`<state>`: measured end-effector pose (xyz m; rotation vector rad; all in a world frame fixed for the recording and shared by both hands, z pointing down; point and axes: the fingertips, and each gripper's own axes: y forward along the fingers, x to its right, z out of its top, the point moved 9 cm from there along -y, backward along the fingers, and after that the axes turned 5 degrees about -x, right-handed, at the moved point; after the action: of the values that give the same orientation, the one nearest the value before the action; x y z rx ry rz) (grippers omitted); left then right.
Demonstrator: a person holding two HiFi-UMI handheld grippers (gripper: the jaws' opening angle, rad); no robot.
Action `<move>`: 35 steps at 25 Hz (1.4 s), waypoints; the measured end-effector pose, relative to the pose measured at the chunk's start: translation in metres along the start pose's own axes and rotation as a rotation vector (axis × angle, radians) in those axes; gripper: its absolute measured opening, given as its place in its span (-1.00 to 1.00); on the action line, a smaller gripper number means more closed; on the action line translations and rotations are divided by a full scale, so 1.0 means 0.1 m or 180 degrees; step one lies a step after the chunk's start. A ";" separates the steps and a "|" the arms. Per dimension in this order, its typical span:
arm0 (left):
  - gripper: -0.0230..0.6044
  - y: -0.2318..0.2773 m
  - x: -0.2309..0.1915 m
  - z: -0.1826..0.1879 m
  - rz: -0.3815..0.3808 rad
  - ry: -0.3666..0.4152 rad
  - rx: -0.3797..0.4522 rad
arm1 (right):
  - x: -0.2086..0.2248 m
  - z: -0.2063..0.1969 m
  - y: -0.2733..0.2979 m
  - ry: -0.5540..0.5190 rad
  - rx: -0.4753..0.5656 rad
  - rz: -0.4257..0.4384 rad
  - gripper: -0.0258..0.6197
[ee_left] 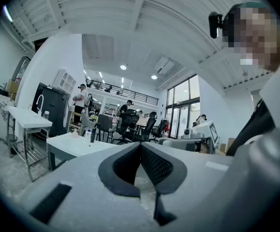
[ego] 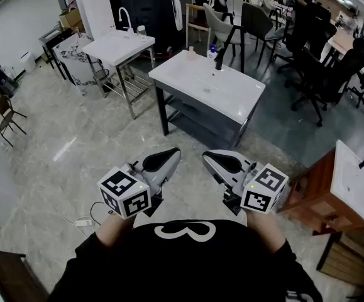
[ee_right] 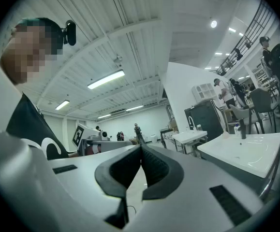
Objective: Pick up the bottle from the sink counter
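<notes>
Head view has my two claws closest, held level just in front of my dark shirt, each with its marker cube at the back. My left claw (ego: pixel 173 153) has its jaws pressed together with nothing between them; the left gripper view shows the ribbed pads (ee_left: pixel 152 166) meeting at the tip. My right claw (ego: pixel 208 156) is the same, closed tight and empty, as the right gripper view shows where its pads (ee_right: pixel 154 168) touch. The two claws point toward each other a little, tips near but apart.

Past them lies pale marble floor (ego: pixel 87 124). Beyond that stands the white sink table (ego: pixel 232 96) on its dark frame, well apart from both claws. The bottle (ego: pixel 212 51) stands upright at the far edge of that table, just beside the black faucet (ego: pixel 222 56). Further left is a smaller white table (ego: pixel 109 46) with its own tap. Behind are office chairs (ego: pixel 314 68) and seated people.
</notes>
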<state>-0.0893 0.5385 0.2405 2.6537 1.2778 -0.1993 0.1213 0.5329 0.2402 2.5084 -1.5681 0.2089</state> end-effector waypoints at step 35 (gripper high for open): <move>-0.88 0.91 -1.10 -0.03 -0.0317 -0.0223 -0.0341 | 1.16 -0.16 0.62 0.0532 -0.0088 -0.0248 -0.88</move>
<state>-0.0859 0.4006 0.2755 2.4742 1.3594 -0.2293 0.1155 0.4081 0.2845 2.4543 -1.3977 0.3727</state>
